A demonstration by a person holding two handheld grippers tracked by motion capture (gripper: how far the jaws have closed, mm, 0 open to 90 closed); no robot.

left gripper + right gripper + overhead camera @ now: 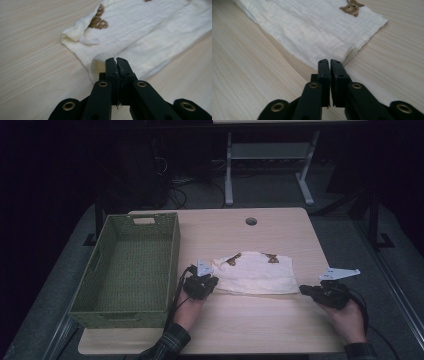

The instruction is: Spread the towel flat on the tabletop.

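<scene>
On table w/ cloth (255, 272), left gripper (116, 61) clamping cloth edge, right gripper (329, 62) closed, empty.

Two black handheld grippers, both sitting at the near edge of the table (280, 330). Left gripper (212, 281): black blocky body, a pale grey three-cornered plate on top, a black cable trailing from its side toward the table's near edge. Right gripper (303, 290): the same black body, a grey three-cornered plate raised above it, a black cable looping off behind the hand. In the gripper views each one has two flat black rectangular jaws on angled black link arms, with brass-coloured rivets at the pivots and small dark screws in the jaw blocks. Left forearm wears a dark plaid sleeve (170, 345); right wrist shows a dark cuff (361, 350).
</scene>
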